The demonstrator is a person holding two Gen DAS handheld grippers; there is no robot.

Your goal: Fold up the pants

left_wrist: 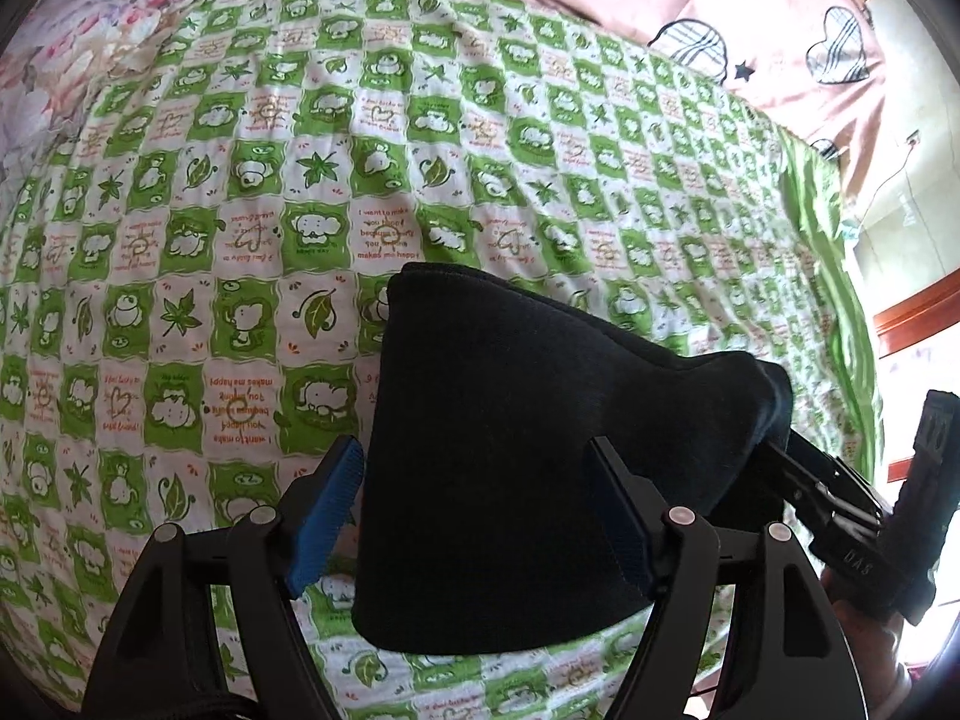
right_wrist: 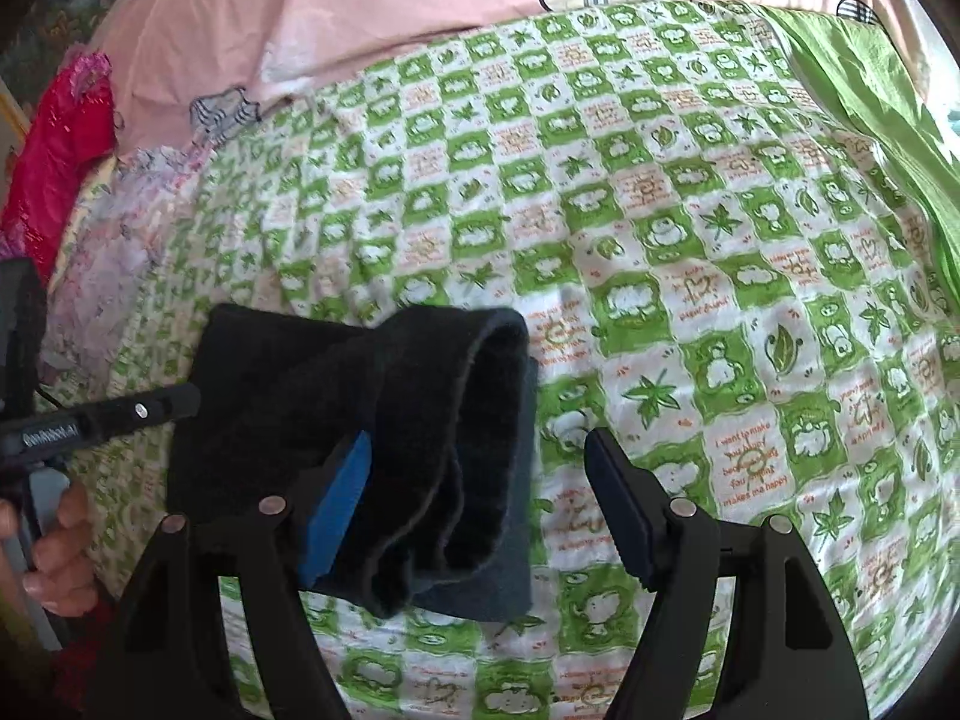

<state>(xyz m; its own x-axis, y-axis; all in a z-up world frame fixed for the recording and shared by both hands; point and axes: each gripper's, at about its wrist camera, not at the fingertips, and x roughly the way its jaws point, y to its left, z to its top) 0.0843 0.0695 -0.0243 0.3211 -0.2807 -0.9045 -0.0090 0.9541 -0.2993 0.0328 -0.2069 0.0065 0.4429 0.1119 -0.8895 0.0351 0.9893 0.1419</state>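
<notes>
Black gripper fingers with blue pads frame each view; the left gripper stands released around the folded dark pants, and the right gripper is likewise released, one pad beside the cloth. Beneath everything spreads the green-and-white checked cartoon bedsheet. Behind it lies a pink quilt with plaid hearts, and a crumpled red garment sits at the bed's edge.

The pants are dark matt cloth, fleecy inside. The sheet is printed cotton-like cloth. The pads look ribbed.
</notes>
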